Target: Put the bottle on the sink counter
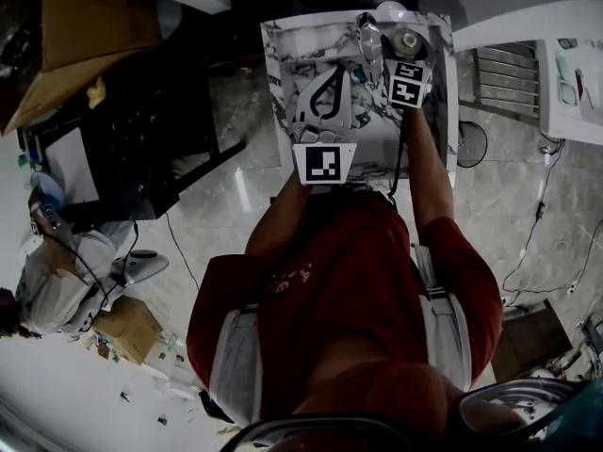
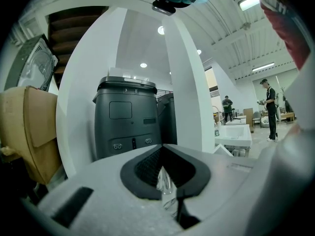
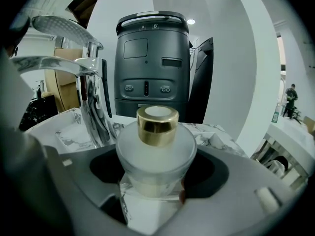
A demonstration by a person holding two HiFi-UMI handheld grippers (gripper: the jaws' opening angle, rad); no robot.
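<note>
A frosted glass bottle (image 3: 156, 149) with a gold cap (image 3: 157, 124) stands upright between the jaws of my right gripper (image 3: 157, 165), which is shut on its body. In the head view this bottle (image 1: 408, 40) and the right gripper (image 1: 407, 53) are over the back right corner of the marble sink counter (image 1: 281, 55), beside the chrome faucet (image 1: 369, 36). Whether the bottle's base touches the counter is hidden. My left gripper (image 1: 332, 72) hangs over the basin, level, with its tips meeting (image 2: 162, 149) and nothing held.
The faucet (image 3: 93, 97) rises just left of the bottle. A dark grey machine (image 3: 151, 63) and a white pillar (image 2: 184, 82) stand behind the sink. Cardboard boxes (image 1: 85, 26) lie to the left, a metal rack (image 1: 504, 78) to the right. People (image 2: 270, 107) stand far off.
</note>
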